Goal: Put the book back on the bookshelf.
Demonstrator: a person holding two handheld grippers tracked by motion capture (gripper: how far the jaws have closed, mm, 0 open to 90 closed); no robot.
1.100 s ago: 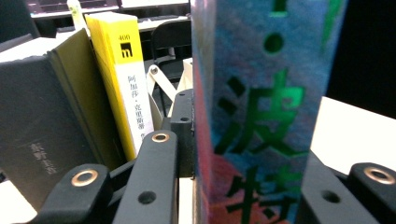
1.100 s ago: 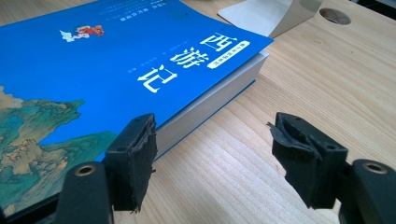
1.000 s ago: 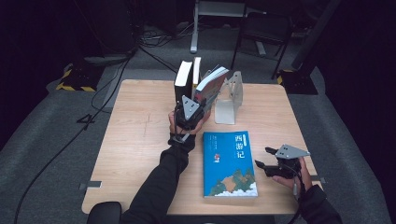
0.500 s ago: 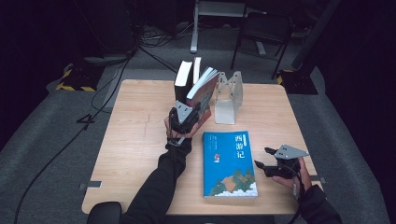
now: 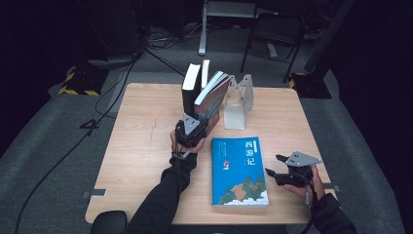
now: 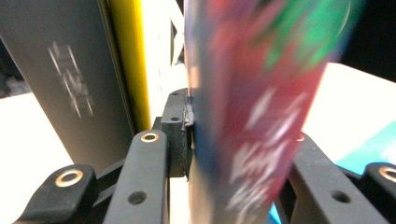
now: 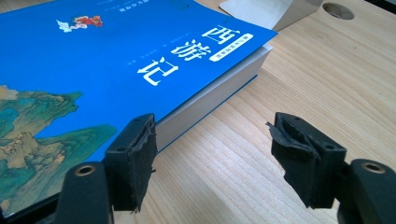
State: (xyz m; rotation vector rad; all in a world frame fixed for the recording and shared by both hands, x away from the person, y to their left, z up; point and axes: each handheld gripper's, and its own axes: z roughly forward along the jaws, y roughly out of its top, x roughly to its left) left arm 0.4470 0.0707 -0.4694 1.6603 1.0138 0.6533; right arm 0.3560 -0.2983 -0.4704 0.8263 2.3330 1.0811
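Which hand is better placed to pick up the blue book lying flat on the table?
Right. The right claw is open at the blue book's edge; the left claw is at the leaning red book.

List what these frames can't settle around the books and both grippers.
- Red book: title blurred in the left gripper view; tiny in the high view.
- Left gripper: right pad's contact hidden behind that book.
- Dark book: spine lettering smeared.
- Blue book: far corners cut by the right gripper view's edges.

Black sleeves, blk claws [image 5: 187, 132] w/ brass rivets, grey triangular plates
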